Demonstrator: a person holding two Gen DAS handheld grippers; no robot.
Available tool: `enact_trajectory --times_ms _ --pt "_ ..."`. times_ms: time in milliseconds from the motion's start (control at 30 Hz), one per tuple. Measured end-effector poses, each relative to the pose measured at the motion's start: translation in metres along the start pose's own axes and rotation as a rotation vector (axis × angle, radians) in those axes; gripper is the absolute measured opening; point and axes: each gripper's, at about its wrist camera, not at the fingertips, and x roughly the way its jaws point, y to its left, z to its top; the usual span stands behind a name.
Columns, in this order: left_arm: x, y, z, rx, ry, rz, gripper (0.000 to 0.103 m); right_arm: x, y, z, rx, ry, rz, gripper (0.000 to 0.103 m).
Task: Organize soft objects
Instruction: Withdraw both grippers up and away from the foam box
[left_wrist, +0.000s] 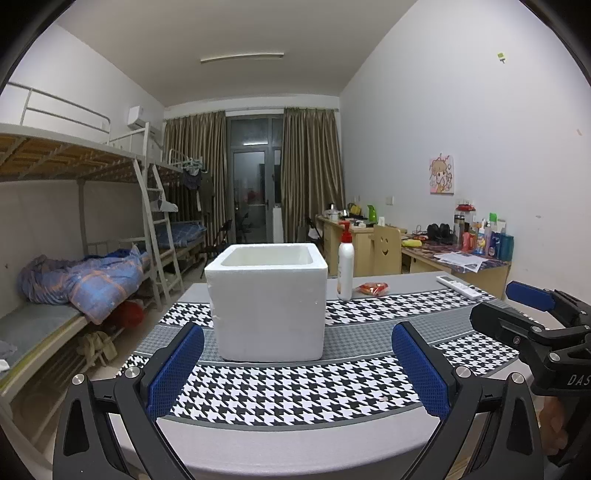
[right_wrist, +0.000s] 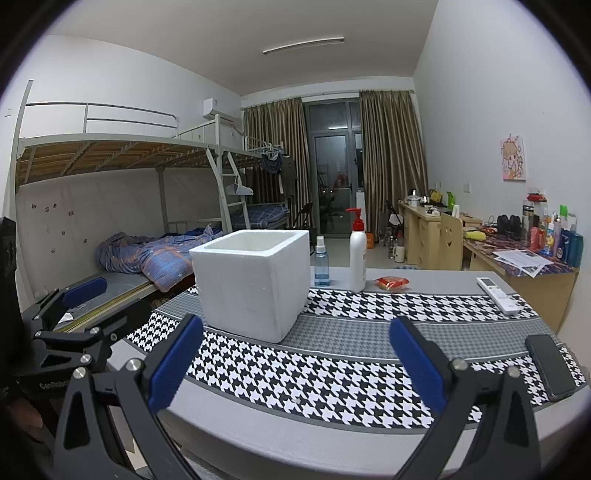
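Both the left gripper (left_wrist: 297, 365) and the right gripper (right_wrist: 295, 363) hover with jaws wide apart and empty before the foam box (left_wrist: 267, 301) on the counter (left_wrist: 295, 435). The red packet (right_wrist: 392, 283) lies beyond it beside the lotion bottle (right_wrist: 357, 254), which a careless reach could topple. The only legible writing is partial lettering, "DAS" and "Con/Robot", on the gripper bodies.

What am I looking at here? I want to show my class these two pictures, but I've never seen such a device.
Each picture comes from a camera on a hand-held two-finger gripper, looking along its blue-padded fingers. One shows the left gripper, the other the right gripper. Both are open and hold nothing. On the table, with its houndstooth cloth, stand a white foam box, a white pump bottle and a blue spray bottle. A red packet, a white remote and a dark phone lie there too.
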Motion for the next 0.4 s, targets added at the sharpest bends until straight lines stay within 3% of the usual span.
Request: enact_trajectory --times_ms 400 --pt "0.0005 0.0003 0.0040 -0.001 0.006 -0.007 0.102 -0.0019 -0.0019 0.0000 0.002 0.001 -0.005 0.102"
